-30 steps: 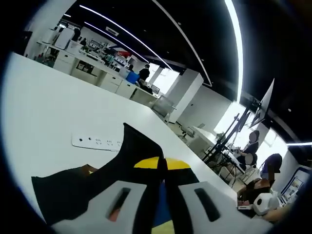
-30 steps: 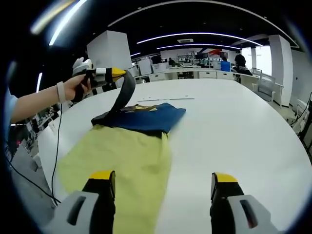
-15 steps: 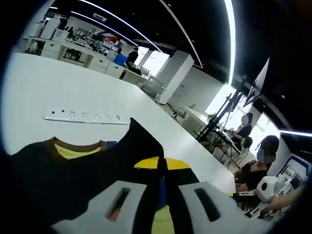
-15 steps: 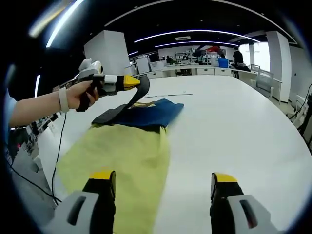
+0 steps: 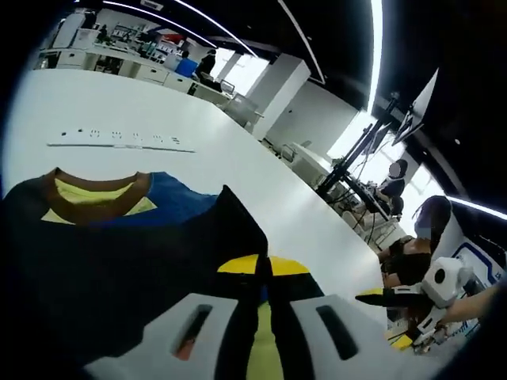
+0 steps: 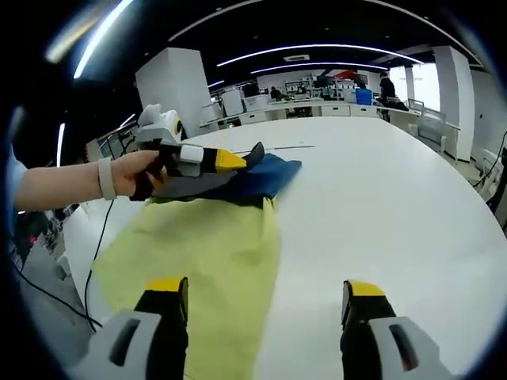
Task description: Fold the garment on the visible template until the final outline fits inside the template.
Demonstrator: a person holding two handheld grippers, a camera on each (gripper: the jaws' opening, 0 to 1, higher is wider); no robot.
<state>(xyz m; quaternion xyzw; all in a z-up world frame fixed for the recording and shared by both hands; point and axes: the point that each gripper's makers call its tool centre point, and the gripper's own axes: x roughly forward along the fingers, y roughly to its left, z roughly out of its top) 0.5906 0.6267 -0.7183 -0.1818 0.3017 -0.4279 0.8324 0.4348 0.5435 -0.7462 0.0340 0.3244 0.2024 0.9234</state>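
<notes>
A shirt with a yellow body (image 6: 206, 245), blue chest (image 6: 273, 174), brown collar (image 5: 95, 190) and black sleeves lies flat on the white table (image 6: 388, 206). My left gripper (image 5: 263, 265) is shut on a black sleeve (image 5: 230, 229), whose tip sticks up between the jaws. In the right gripper view that left gripper (image 6: 238, 161), held by a hand (image 6: 131, 170), is low over the blue chest area. My right gripper (image 6: 265, 289) stands open above the shirt's near yellow edge, nothing between its fingers. It also shows far right in the left gripper view, right gripper (image 5: 388, 317).
A white power strip (image 5: 119, 141) lies on the table beyond the collar. A thin black cable (image 6: 95, 261) hangs from the left gripper along the table's left edge. Desks, screens and seated people (image 5: 396, 178) stand past the table.
The left gripper carried the black sleeve down and across, from raised above the shirt to low over the blue chest. The right gripper has stayed put and open.
</notes>
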